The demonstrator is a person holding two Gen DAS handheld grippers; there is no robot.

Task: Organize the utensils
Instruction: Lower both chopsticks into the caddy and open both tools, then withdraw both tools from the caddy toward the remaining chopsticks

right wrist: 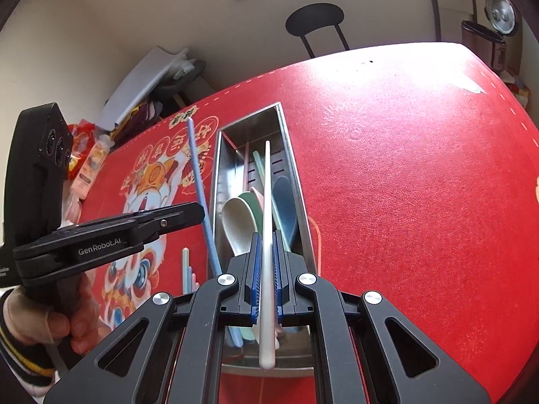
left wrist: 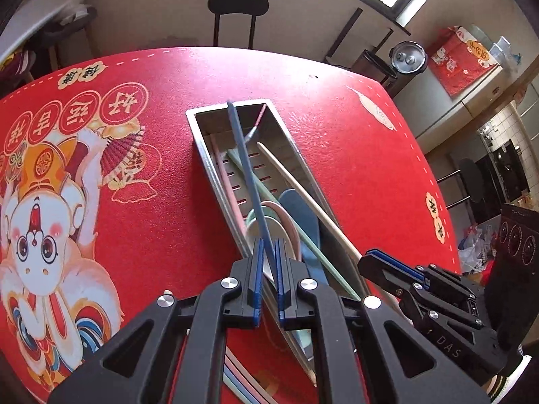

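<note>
Pinching one stick each, your left hand-held gripper (left wrist: pixel 267 252) holds the blue chopstick (left wrist: pixel 246 171) and your right hand-held gripper (right wrist: pixel 266 252) the white chopstick (right wrist: pixel 266 202), both pointing ahead over the metal tray (left wrist: pixel 202 155), probably ready to drop in.

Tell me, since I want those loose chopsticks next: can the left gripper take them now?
Probably not yet: the left gripper is shut on the blue chopstick, so it must release that before reaching the loose chopsticks.

Left gripper (left wrist: pixel 267 252) hides the metal tray's (left wrist: pixel 205 155) near end.
</note>
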